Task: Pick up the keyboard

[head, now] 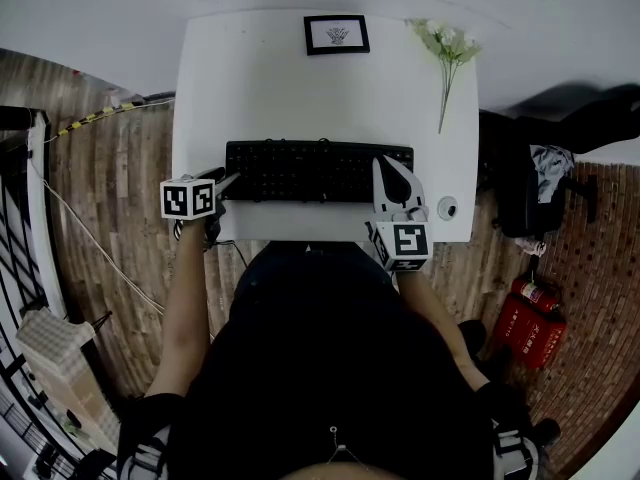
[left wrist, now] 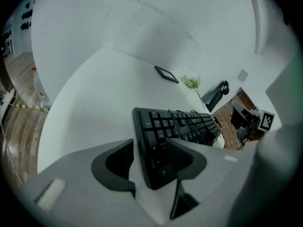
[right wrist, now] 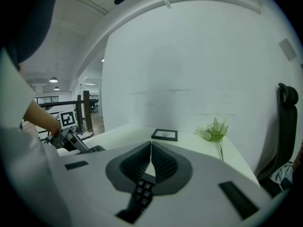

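The black keyboard [head: 318, 170] lies flat across the near part of the white table [head: 260, 78]. My left gripper [head: 228, 180] is at its left end. In the left gripper view the jaws stand open [left wrist: 151, 145] with the end of the keyboard [left wrist: 184, 124] between them: one jaw over the keys, the other clear of it over the table. My right gripper [head: 388, 166] lies over the keyboard's right end. Its jaws [right wrist: 151, 144] are shut tip to tip, and a few keys [right wrist: 141, 193] show below them.
A small framed picture [head: 337, 34] and a sprig of white flowers [head: 447, 58] lie at the table's far edge. A small round object [head: 447, 208] sits at the near right corner. Right of the table are a dark chair [head: 545, 183] and red extinguishers [head: 530, 318].
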`<state>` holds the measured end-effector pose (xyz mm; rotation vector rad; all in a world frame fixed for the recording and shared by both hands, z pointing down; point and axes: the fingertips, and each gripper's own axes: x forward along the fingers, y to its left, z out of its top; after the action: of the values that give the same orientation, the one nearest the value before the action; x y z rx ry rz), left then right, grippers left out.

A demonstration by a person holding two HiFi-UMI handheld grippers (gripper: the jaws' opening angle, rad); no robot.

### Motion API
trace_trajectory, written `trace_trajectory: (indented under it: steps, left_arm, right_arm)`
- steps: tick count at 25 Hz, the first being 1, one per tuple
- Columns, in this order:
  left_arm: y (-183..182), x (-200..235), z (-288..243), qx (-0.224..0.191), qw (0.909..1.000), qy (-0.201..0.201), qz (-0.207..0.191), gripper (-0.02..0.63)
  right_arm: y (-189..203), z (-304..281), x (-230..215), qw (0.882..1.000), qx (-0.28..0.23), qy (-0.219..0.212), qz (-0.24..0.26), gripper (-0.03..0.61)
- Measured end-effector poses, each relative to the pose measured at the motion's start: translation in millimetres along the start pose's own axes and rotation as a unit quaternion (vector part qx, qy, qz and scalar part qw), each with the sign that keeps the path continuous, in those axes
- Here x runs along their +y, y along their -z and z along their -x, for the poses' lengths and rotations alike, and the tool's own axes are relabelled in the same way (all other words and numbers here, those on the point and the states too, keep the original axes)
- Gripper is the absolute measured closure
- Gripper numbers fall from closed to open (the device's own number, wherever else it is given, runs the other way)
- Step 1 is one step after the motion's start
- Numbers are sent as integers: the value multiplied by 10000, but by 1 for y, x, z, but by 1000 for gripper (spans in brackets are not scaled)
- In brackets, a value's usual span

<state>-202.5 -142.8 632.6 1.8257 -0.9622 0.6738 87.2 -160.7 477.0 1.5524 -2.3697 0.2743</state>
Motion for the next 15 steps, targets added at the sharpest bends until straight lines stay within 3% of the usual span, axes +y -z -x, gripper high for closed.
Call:
trace_trajectory:
  steps: [15]
  left_arm:
    - [1, -3, 1, 243, 9997, -87, 9, 441]
  right_arm:
    - [3, -1, -1, 10000, 1, 41, -25, 566]
